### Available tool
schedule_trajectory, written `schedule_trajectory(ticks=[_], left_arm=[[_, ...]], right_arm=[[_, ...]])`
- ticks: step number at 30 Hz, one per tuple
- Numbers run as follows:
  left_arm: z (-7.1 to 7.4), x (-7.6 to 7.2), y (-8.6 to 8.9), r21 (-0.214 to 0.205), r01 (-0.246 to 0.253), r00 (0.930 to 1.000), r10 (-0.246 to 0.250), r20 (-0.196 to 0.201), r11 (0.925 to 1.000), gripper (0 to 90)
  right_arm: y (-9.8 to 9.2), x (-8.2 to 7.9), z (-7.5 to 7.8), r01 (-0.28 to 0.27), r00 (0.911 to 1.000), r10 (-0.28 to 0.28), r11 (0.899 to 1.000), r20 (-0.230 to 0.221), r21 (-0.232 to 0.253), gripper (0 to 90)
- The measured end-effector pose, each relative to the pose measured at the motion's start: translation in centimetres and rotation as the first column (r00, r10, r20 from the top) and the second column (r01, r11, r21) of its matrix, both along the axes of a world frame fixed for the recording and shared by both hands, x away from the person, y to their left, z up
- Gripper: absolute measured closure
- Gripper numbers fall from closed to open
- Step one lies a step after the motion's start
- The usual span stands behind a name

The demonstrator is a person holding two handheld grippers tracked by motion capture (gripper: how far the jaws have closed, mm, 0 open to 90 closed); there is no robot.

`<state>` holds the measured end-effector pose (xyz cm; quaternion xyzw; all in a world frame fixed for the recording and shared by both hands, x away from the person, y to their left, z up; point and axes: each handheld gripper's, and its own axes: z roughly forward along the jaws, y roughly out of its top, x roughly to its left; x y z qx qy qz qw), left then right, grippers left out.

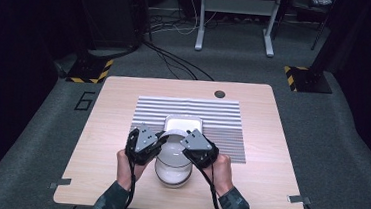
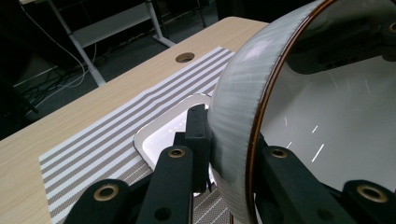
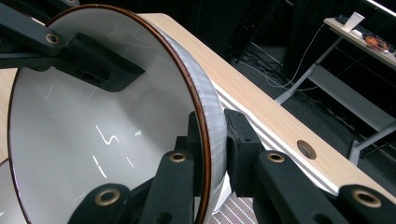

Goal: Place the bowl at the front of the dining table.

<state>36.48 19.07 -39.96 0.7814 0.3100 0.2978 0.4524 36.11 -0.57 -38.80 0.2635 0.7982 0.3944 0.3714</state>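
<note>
A light wood desk (image 1: pixel 121 129) is seen from above, with a round cable hole (image 1: pixel 219 93) near its far edge and 2 metal brackets at its near corners. A grey-and-white striped placemat (image 1: pixel 222 122) is laid across the middle of the desk. On the placemat a white rectangular dish (image 1: pixel 184 122) with rounded corners is set, just beyond the grippers. A white bowl (image 1: pixel 173 156) with a ribbed outer wall and a thin brown rim is held between the 2 grippers, over the near edge of the placemat and just in front of the dish; in the gripper views it is tilted, its opening turned toward the right gripper's camera. Whether its underside touches the desk cannot be told. In the high view a second rounded white form is seen directly below the bowl, nearer the person; what it is cannot be told. The left gripper (image 2: pixel 229 154) is closed on the bowl's rim, 1 jaw outside the ribbed wall and 1 inside. The right gripper (image 3: pixel 212 149) is clamped on the opposite part of the rim in the same way. The left gripper's jaw is also seen inside the bowl from the right gripper view. Both hands enter from the near edge, in patterned sleeves.
</note>
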Motion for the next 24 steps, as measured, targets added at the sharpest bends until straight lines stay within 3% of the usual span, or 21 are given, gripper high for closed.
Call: schedule_trajectory(ticks=[24], left_arm=[[0.9, 1.8, 0.0, -0.008, 0.001, 1.0, -0.001, 0.004, 1.0, 80.2]], right_arm=[[-0.1, 1.7, 0.9, 0.004, 1.0, -0.004, 1.0, 0.005, 0.004, 81.5]])
